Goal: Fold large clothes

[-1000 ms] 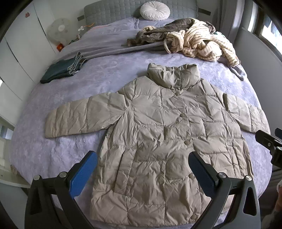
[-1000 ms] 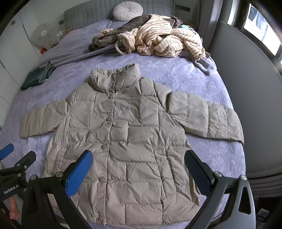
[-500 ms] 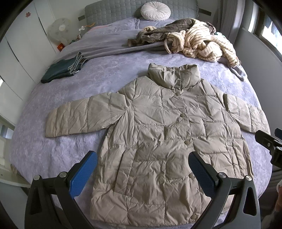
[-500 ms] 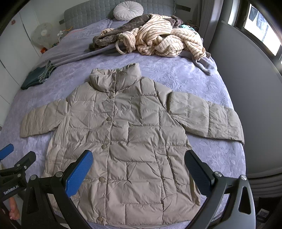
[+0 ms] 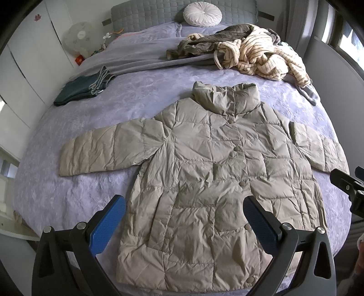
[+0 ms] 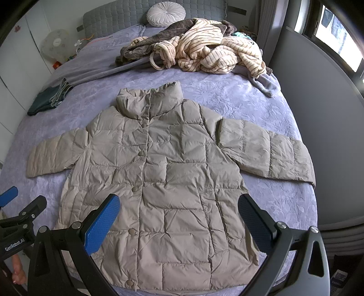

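nearest, left hand-held gripper point(image 5: 184, 224) spread wide, blue pads point(image 5: 107, 225) well apart, hovering over the hem, nothing between them. right hand-held gripper point(image 6: 178, 224) likewise spread wide and empty above the lower hem, with the left one's edge showing at the lower left of its view.

just beyond, beige quilted puffer coat point(image 5: 211, 177) laid flat on the lavender bed point(image 5: 136, 95), front up, snapped closed down the middle, hem toward the cameras, collar pointing to the headboard. both sleeves stretched out sideways, the left one point(image 5: 107, 145) flat on the bedspread, the right one point(image 6: 266, 150) reaching close to the bed's edge by the grey wall panel.

farther back, at left, folded dark green garment point(image 5: 84, 90) near the bed's side. at right, heaped cream striped robe point(image 6: 211, 52) tangled with brown fleece point(image 6: 138, 49), apart from the coat's collar.

farthest, round white cushion point(image 5: 202, 12) against the grey quilted headboard point(image 5: 145, 13); white fan point(image 5: 78, 37) beside the bed at left.
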The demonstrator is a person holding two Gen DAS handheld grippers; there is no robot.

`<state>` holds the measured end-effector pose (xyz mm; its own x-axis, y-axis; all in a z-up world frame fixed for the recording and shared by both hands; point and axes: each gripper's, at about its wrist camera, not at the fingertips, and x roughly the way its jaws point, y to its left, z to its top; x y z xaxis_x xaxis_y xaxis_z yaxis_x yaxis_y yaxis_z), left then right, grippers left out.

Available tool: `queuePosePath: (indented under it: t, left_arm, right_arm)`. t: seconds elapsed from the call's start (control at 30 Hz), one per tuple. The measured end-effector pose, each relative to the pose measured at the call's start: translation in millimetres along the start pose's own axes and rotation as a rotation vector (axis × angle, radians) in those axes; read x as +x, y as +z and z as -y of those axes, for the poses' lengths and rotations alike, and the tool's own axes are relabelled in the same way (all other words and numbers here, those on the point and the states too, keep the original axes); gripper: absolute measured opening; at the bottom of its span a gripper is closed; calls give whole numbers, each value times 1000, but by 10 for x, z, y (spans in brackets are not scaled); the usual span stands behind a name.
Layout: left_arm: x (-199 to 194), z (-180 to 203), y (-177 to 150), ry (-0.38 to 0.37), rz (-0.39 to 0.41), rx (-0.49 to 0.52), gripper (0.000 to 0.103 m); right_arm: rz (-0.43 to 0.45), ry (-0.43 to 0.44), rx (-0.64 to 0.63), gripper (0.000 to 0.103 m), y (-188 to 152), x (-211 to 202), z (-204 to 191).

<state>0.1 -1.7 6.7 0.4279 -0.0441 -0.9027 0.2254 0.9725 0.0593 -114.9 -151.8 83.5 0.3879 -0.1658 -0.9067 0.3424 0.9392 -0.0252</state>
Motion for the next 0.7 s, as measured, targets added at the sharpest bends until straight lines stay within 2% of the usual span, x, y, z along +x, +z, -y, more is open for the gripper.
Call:
queuePosePath:
  t: [0.7]
  left_arm:
    - [1, 0, -2, 0, -2, 1, 103]
  right_arm:
    - [-1, -1, 1, 103, 16, 9, -28]
